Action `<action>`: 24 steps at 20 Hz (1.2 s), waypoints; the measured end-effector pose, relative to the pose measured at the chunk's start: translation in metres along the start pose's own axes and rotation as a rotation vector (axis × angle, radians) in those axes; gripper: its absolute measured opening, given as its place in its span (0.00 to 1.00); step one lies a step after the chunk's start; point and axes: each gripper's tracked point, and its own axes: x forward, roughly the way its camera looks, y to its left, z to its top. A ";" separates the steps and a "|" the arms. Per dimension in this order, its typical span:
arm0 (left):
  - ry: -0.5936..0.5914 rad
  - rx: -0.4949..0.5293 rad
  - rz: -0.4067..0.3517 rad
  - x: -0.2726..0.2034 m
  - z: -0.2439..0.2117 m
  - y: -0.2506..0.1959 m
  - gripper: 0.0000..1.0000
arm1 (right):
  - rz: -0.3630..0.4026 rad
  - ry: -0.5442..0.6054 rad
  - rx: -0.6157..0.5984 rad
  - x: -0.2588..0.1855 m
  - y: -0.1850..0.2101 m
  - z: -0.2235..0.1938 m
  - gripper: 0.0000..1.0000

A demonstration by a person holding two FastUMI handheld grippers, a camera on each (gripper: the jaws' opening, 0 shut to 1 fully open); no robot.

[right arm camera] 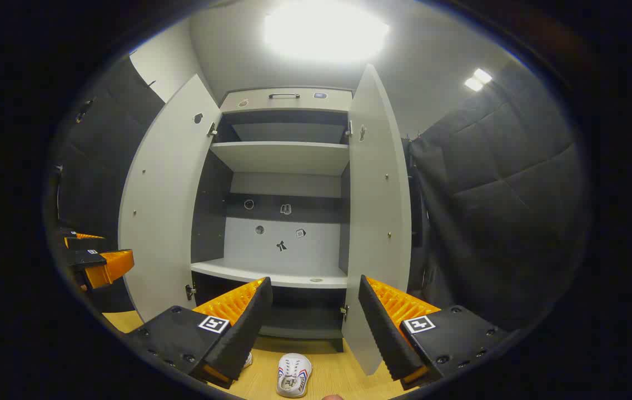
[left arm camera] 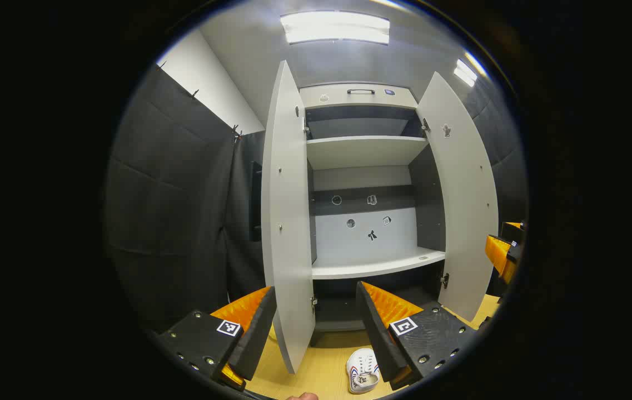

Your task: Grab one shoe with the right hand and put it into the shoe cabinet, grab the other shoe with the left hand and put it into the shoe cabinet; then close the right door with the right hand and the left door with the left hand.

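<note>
Step in hand: judged as the very start; both shoes lie on the floor and nothing is gripped yet.

Left gripper (left arm camera: pixel 316 328): its fingers stand wide apart and hold nothing; it hangs high, facing the open shoe cabinet (left arm camera: pixel 368 153), with the left door (left arm camera: pixel 288 222) edge between its fingers in the picture.

Right gripper (right arm camera: pixel 310 328): also wide and empty; it faces the cabinet from the other side, close to the right door (right arm camera: pixel 377 222).

Shoes: one white shoe (right arm camera: pixel 293 375) lies on the wooden floor (right arm camera: pixel 343 378) just before the front edge of the cabinet, between the two open doors; a second shoe (right arm camera: pixel 247 360) is mostly hidden behind the right gripper's finger, just beside the first.

Cabinet: both doors stand open; the shelves look empty; the lower shelf (left arm camera: pixel 377 264) is free for the pair.

Risk, doors: a gripper going down to the floor may knock a door edge, because both doors lean out near the hands; the door could then swing and block the way.

Risk, grasp: the shoes lie close together, so the fingers may catch both or push one away.
</note>
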 end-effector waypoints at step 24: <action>-0.019 0.048 0.088 -0.002 0.008 0.024 0.78 | 0.082 0.151 -0.012 0.080 0.032 -0.070 0.98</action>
